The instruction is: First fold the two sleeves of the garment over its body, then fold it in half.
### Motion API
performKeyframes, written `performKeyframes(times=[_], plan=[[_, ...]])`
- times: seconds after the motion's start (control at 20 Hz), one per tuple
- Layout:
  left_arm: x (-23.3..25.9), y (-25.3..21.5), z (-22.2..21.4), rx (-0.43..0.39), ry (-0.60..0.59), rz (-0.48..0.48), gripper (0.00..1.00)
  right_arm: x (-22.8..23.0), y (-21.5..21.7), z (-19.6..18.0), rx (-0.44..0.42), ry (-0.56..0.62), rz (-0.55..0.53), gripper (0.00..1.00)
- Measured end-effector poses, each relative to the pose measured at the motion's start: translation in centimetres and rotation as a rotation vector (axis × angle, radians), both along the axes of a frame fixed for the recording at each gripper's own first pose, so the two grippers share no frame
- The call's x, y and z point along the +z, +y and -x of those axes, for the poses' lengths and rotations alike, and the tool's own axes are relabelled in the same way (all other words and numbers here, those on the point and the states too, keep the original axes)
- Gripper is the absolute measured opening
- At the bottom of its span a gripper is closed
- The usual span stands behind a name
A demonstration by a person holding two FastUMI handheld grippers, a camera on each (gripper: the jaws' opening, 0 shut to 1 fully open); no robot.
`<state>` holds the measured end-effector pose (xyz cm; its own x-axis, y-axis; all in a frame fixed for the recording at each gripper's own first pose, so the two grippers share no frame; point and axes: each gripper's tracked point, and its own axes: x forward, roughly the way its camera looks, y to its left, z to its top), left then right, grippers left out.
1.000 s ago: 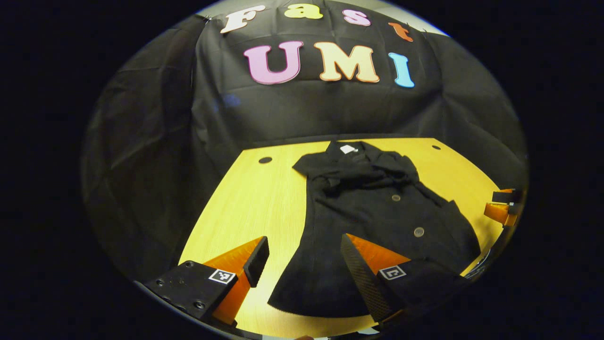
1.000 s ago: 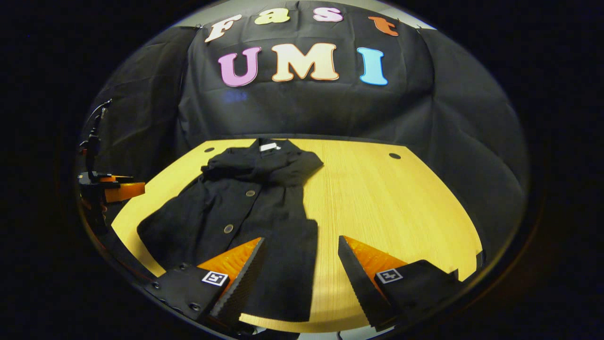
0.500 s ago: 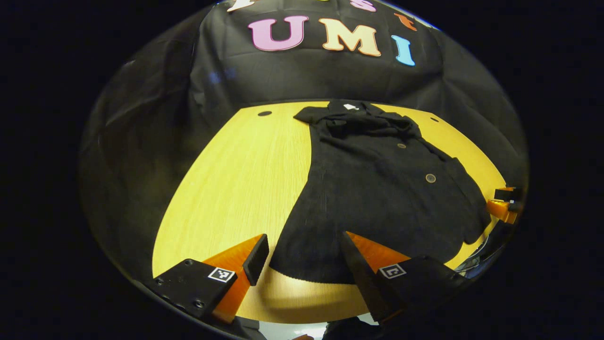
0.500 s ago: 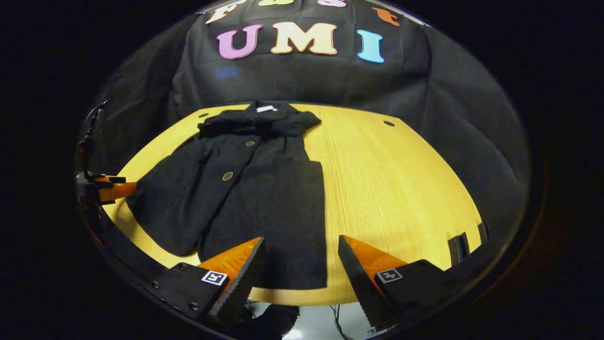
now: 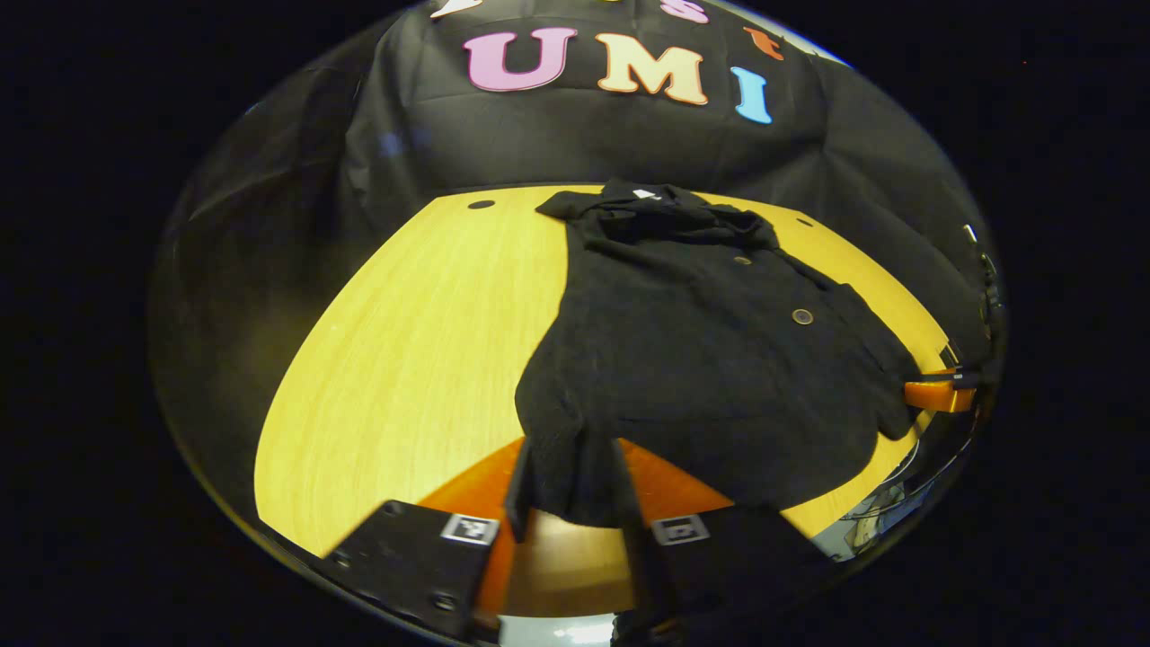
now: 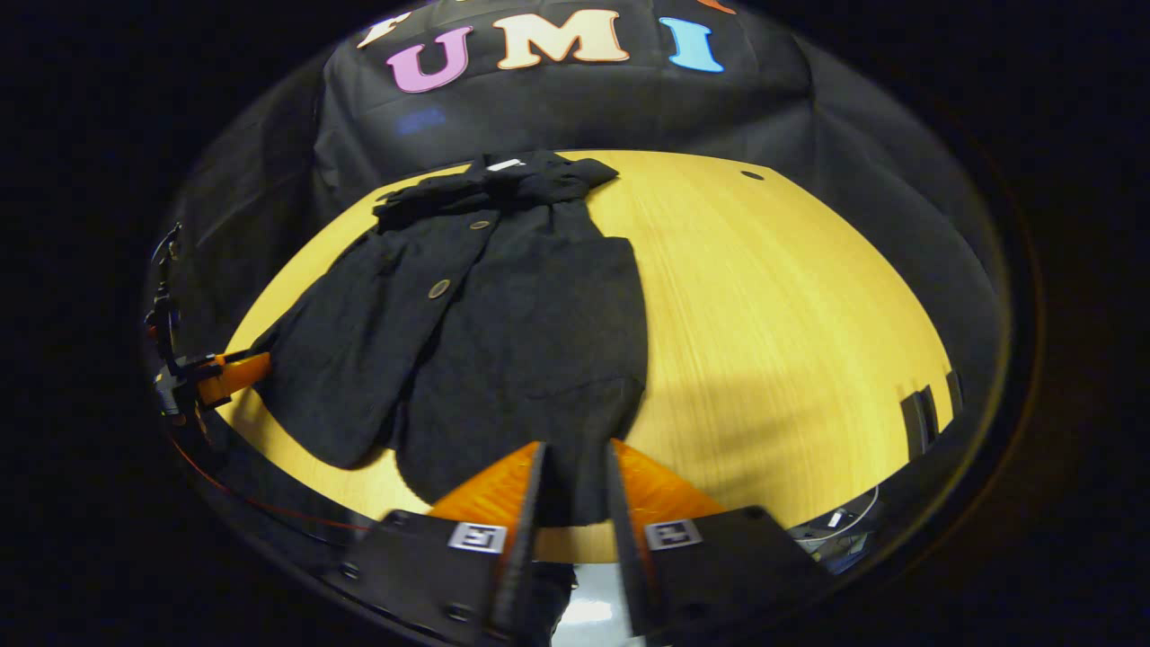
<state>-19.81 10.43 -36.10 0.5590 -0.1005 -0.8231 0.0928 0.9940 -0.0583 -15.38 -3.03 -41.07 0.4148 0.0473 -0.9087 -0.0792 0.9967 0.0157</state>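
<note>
A black buttoned garment (image 5: 710, 341) lies flat on the yellow wooden table (image 5: 404, 341), collar at the far side. Its sleeves lie bunched across the chest just below the collar (image 5: 674, 225). My left gripper (image 5: 569, 490) is shut on the near hem at the garment's left corner, and the cloth puckers up between its fingers. In the right gripper view the garment (image 6: 503, 314) spreads left of centre, and my right gripper (image 6: 575, 490) is shut on the hem at the other near corner. Each view has the other gripper at the table's side, the right gripper (image 5: 934, 394) and the left gripper (image 6: 225, 373).
The table's front edge (image 6: 719, 530) runs just under both grippers, with floor and cables (image 6: 840, 521) below it. Small round holes (image 5: 481, 204) (image 6: 752, 175) mark the far corners. Bare wood (image 6: 773, 296) lies right of the garment. Black cloth walls the booth.
Both grippers dropped toward the near hem and went from open to shut on it. The hem corners now pucker up between the fingers.
</note>
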Motion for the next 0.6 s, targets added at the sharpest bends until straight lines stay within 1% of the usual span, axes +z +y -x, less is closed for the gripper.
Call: performKeyframes(times=[0.1, 0.15, 0.2, 0.25, 0.4, 0.5, 0.6], plan=[[0.1, -0.7, 0.2, 0.031, -0.005, -0.001, 0.17, 0.0, -0.1, 0.1, 0.001, 0.017, -0.011, 0.12], [0.1, -0.8, 0.2, 0.035, -0.004, -0.009, 0.02, -0.1, -0.1, -0.1, 0.006, 0.019, -0.026, 0.06], [0.1, -0.9, 0.6, 0.042, 0.010, -0.005, 0.00, 0.3, 0.0, 0.2, 0.005, 0.022, -0.044, 0.06], [0.2, -1.2, 1.0, 0.058, 0.023, 0.011, 0.00, 0.1, 0.0, 0.3, 0.013, 0.026, -0.060, 0.03], [0.8, -1.9, 1.9, 0.082, 0.035, 0.023, 0.00, 0.3, -0.4, 1.2, 0.034, 0.030, -0.089, 0.03], [1.0, -2.1, 2.6, 0.085, 0.047, 0.003, 0.00, 0.5, -0.5, 1.7, 0.044, 0.017, -0.079, 0.03], [1.5, -2.6, 3.4, 0.102, 0.070, 0.012, 0.00, 1.2, -0.5, 1.3, 0.086, -0.015, -0.065, 0.02]])
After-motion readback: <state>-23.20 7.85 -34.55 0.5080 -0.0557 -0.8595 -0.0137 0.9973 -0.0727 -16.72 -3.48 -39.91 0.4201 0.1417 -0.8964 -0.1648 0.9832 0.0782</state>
